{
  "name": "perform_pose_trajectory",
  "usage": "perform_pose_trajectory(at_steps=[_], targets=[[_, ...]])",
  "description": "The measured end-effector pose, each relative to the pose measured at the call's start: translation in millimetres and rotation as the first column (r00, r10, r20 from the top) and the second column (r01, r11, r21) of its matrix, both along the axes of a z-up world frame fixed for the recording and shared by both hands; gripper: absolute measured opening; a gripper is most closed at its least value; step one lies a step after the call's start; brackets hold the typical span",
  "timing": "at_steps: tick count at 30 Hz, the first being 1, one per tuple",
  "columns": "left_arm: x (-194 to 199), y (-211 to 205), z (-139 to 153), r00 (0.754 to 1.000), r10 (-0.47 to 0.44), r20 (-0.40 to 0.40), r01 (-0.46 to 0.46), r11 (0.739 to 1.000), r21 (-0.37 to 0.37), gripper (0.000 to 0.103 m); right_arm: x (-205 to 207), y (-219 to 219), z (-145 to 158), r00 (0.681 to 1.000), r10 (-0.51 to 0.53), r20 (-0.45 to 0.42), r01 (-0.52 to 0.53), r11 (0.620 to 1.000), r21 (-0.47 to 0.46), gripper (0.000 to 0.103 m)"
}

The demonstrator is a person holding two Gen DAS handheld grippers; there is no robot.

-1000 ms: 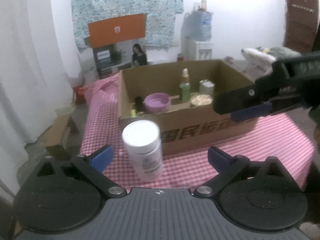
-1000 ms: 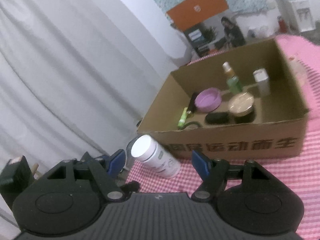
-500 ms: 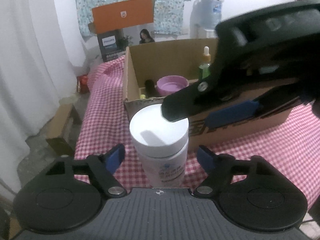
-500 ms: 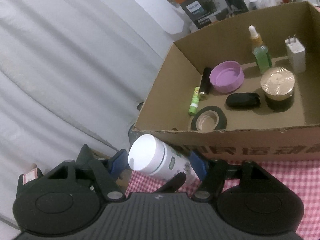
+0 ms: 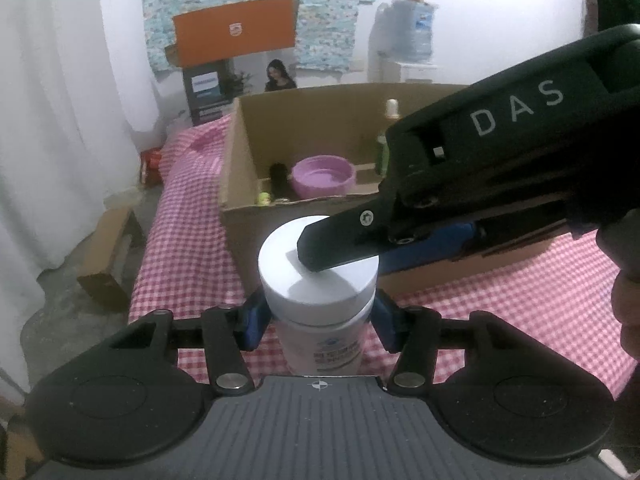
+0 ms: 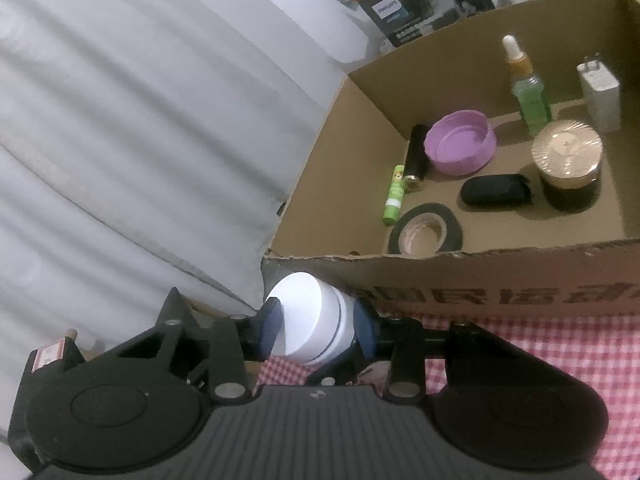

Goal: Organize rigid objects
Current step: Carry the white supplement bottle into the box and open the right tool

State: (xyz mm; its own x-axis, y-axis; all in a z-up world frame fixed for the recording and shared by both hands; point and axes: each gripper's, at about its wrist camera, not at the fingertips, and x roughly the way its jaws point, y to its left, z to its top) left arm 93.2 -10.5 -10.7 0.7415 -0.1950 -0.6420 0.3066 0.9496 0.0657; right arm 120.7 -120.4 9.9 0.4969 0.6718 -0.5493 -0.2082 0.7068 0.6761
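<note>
The bottle [image 5: 320, 308] looks like smooth white plastic with a matt lid and paper label. The cardboard box [image 6: 500, 280] is rough, dull brown — its cut rim ragged — on checked woven cloth [image 5: 500, 300].

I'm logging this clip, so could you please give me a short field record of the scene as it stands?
surface: checked cloth
target: white bottle, upright, outside the box
left tongs: closing on the bottle's body, just under the cap
right tongs: closing on the bottle's cap
box: open cardboard, beyond the bottle
box contents: purple lid, tape roll, green dropper bottle, gold-lidded jar, black case
</note>
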Motion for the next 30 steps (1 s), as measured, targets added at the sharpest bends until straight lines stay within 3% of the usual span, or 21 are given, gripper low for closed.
perform_pose_trajectory(at_steps=[12, 30], targets=[[-10.6, -42.4, -3.2, 0.995, -0.092, -0.032, 0.093, 0.995, 0.023, 0.053, -22.4, -47.4, 0.4, 0.996, -0.084, -0.022, 0.084, 0.996, -0.013, 0.044], [-9.8, -54.2, -0.7, 0.996, -0.08, -0.045, 0.082, 0.995, 0.049, 0.053, -23.1, -57.2, -2.4, 0.996, -0.092, -0.021, 0.092, 0.996, 0.006, 0.045]])
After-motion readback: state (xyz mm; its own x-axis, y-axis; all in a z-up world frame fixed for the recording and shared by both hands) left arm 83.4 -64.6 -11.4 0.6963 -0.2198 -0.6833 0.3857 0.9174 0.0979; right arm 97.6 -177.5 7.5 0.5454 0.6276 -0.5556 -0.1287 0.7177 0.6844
